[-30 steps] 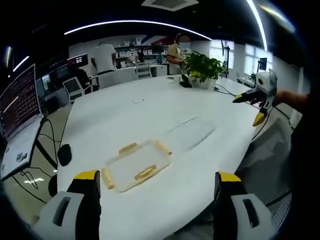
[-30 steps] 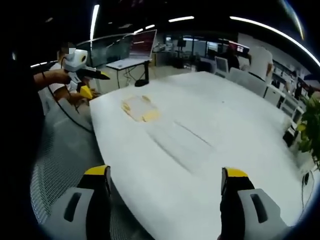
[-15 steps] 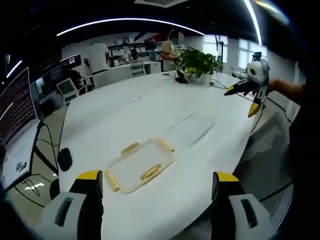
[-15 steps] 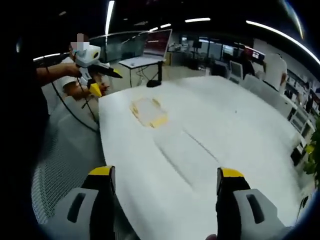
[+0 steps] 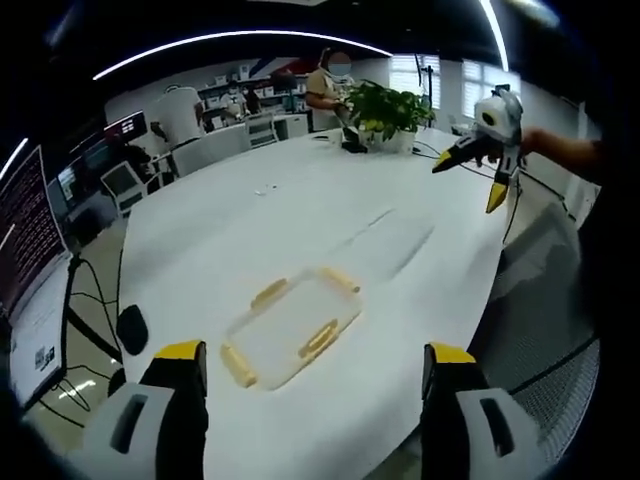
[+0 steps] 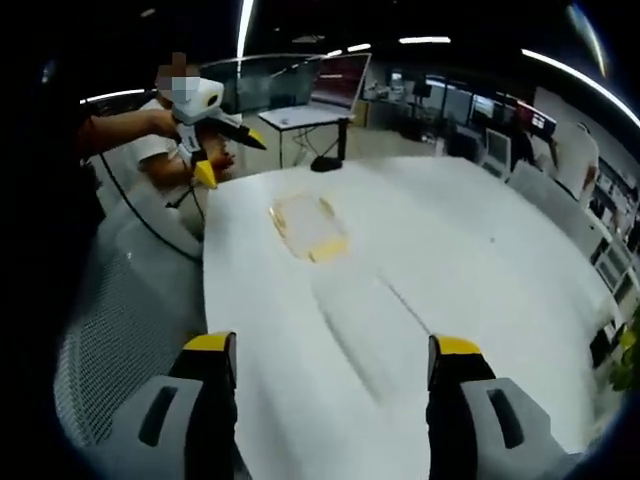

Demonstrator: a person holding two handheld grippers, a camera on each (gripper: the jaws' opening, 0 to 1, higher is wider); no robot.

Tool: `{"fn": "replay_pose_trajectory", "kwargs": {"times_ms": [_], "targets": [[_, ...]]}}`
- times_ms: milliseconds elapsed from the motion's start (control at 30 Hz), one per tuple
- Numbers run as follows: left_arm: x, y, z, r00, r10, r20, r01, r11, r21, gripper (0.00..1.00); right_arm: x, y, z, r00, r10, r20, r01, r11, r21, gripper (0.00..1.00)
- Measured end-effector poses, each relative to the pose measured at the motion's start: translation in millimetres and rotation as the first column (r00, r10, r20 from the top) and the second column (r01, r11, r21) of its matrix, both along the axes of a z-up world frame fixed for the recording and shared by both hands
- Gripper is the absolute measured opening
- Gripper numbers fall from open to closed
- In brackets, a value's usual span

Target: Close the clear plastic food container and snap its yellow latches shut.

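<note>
Currently: both grippers hover above the white table point(image 5: 300, 210).
Left gripper point(image 5: 312, 365) jaws apart, container point(image 5: 292, 326) just ahead; right gripper point(image 6: 330, 355) jaws apart, container far ahead.

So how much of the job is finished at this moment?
Nothing looks done yet. The lid with yellow latches lies flat on the table, apart from the clear container. Both grippers, left and right, are open and hold nothing. Closing and latching all remain.
</note>
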State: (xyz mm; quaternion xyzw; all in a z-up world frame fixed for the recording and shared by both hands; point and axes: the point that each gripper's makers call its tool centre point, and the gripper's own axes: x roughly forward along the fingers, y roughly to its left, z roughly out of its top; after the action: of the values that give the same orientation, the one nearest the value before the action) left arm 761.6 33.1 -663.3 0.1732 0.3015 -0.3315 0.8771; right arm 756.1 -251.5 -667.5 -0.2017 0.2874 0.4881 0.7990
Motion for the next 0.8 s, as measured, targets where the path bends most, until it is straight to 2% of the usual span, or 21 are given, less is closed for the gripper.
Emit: {"fn": "replay_pose_trajectory", "kwargs": {"times_ms": [800], "targets": [[31.1, 18.2, -17.0, 0.996, -0.085, -0.025, 0.087, 0.993, 0.084, 0.80, 36.8, 48.9, -1.8, 0.987, 0.158, 0.021, -0.157, 0.986, -0.055, 0.71]]}}
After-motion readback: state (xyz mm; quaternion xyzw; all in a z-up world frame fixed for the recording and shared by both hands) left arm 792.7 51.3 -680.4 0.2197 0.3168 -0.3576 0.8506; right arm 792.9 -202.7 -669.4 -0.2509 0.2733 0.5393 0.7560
